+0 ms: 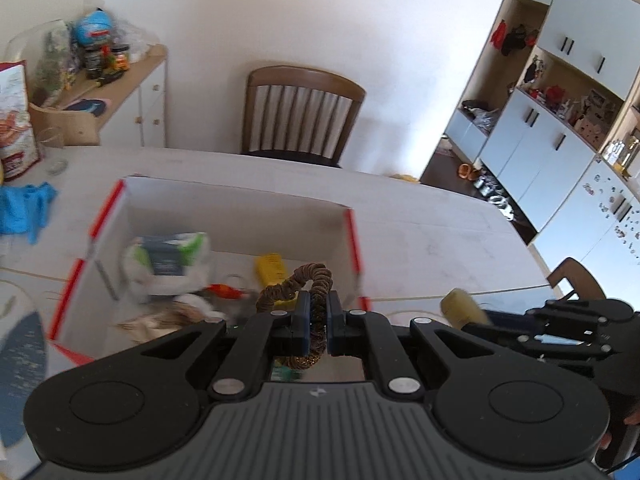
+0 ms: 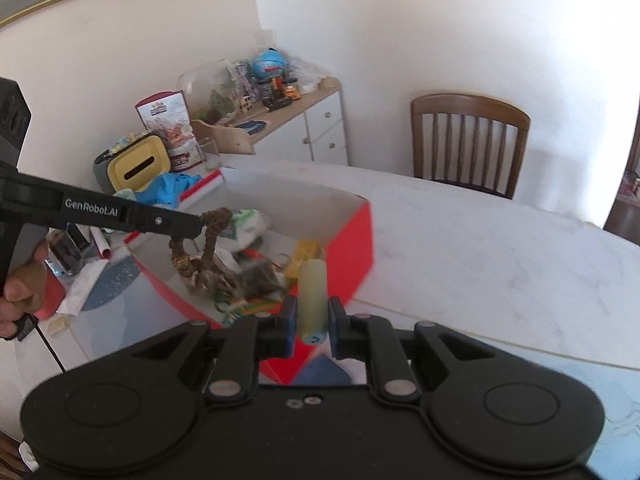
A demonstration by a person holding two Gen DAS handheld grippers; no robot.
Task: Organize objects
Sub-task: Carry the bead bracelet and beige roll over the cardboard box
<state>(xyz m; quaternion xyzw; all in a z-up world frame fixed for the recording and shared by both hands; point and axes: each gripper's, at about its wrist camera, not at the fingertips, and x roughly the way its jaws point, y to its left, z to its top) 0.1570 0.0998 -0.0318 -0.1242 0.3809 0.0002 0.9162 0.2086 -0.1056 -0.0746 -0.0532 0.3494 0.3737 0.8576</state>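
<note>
Here, view by view.

Left wrist view
- Left tool (image 1: pixel 319 312): jaws drawn narrow, clamped on a brown scrunchie (image 1: pixel 310 280) whose loop stands up above the pads and also hangs below them.
- Place of the scrunchie: in the air over the near part of the open box (image 1: pixel 236 200), not touching the things inside.
- Box: white inside, red edges, standing on the pale surface (image 1: pixel 420 232).
- Box contents: a white and green packet (image 1: pixel 168 256), a yellow item (image 1: pixel 272 268), a small orange-red piece (image 1: pixel 224 290); the rest is blurred, possibly crumpled wrappers.
- Right tool (image 1: pixel 480 316): at the right edge, a pale yellow tube (image 1: pixel 460 306) sticking out ahead of it.
- Around: a blue glove (image 1: pixel 26 210) on the surface left of the box, a wooden chair (image 1: pixel 304 114) beyond the far edge.

Right wrist view
- Right tool (image 2: pixel 312 316): pads pressed on both sides of the pale yellow tube (image 2: pixel 313 296), which stands nearly upright between them.
- Place of the tube: above the near red wall of the box (image 2: pixel 352 248).
- Left tool (image 2: pixel 198 222): reaching in from the left, the scrunchie (image 2: pixel 200 244) dangling from its tip over the box contents.
- Hand (image 2: pixel 20 292): wrapped round the left tool's handle at the left edge.
- Around: the blue glove (image 2: pixel 168 188) behind the box, the chair (image 2: pixel 470 140) at the far side.
</note>
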